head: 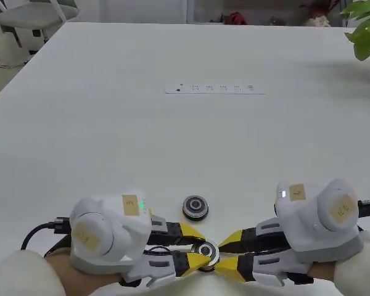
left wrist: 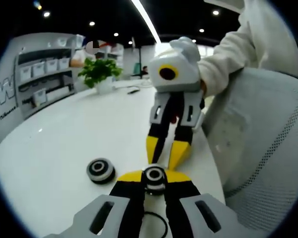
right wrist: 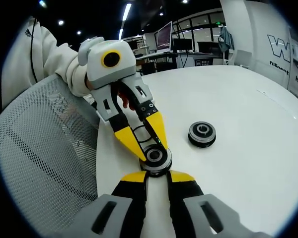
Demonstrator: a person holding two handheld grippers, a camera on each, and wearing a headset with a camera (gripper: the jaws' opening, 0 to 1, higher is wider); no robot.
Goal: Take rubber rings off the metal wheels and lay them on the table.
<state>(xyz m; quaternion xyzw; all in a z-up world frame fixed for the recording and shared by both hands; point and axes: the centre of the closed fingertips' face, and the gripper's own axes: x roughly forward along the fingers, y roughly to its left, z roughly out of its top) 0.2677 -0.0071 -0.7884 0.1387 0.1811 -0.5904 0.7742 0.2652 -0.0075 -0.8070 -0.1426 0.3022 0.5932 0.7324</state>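
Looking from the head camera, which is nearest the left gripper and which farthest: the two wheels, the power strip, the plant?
1. Gripped wheel, at the left gripper tips.
2. Loose wheel, just beyond.
3. Power strip, mid-table.
4. Plant, far right corner.

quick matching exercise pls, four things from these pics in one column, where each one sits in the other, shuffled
1 loose rubber ring
2 free wheel
3 gripped wheel
4 plant

a at the far right edge
b between the left gripper's jaws
c flat on the table under the left gripper
d standing alone farther out on the table

Pairs: 1-c, 2-d, 3-b, 4-a
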